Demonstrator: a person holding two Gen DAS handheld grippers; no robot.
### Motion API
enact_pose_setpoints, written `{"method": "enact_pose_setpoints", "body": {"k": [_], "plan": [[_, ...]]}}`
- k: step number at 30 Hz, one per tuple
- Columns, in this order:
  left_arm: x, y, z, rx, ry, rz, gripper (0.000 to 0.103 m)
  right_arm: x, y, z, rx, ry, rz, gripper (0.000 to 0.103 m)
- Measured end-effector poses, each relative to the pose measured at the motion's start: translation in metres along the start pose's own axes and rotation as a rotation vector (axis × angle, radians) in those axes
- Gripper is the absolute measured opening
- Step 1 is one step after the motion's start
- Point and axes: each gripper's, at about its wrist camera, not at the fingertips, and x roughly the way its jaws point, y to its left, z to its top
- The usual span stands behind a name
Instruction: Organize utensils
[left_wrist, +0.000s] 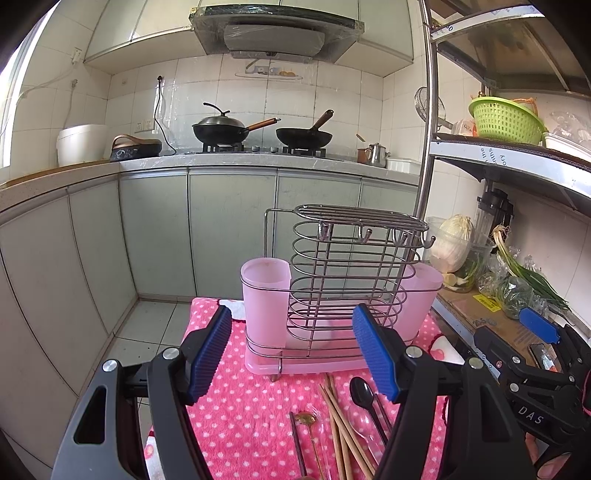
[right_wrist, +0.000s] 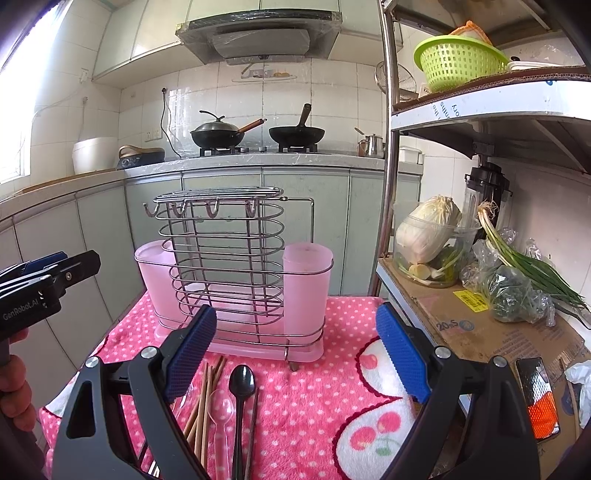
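A wire utensil rack (left_wrist: 347, 273) with a pink cup at each end (left_wrist: 265, 302) stands on a pink dotted cloth (left_wrist: 243, 406). It also shows in the right wrist view (right_wrist: 229, 258). In front of it lie a black spoon (left_wrist: 364, 393), wooden chopsticks (left_wrist: 341, 424), a clear spoon and a gold spoon (left_wrist: 306, 419). The right wrist view shows the black spoon (right_wrist: 241, 384) and the chopsticks (right_wrist: 207, 398). My left gripper (left_wrist: 295, 354) is open and empty above the cloth. My right gripper (right_wrist: 295, 354) is open and empty over the cloth.
A metal shelf at the right holds a cardboard sheet (right_wrist: 480, 325), a cabbage in a tub (right_wrist: 428, 236), green onions (right_wrist: 528, 266) and a green basket (right_wrist: 458, 62). Kitchen cabinets (left_wrist: 221, 229) and a stove with two woks (left_wrist: 258, 133) stand behind.
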Motion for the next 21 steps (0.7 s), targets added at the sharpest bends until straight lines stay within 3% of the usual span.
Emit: {"method": "enact_pose_setpoints", "body": {"k": [21], "plan": [[0.0051,0.0009,-0.0003,0.002,0.018,0.004,0.067,0.0015,0.0009,-0.0003,0.0,0.011,0.009,0.089]]}}
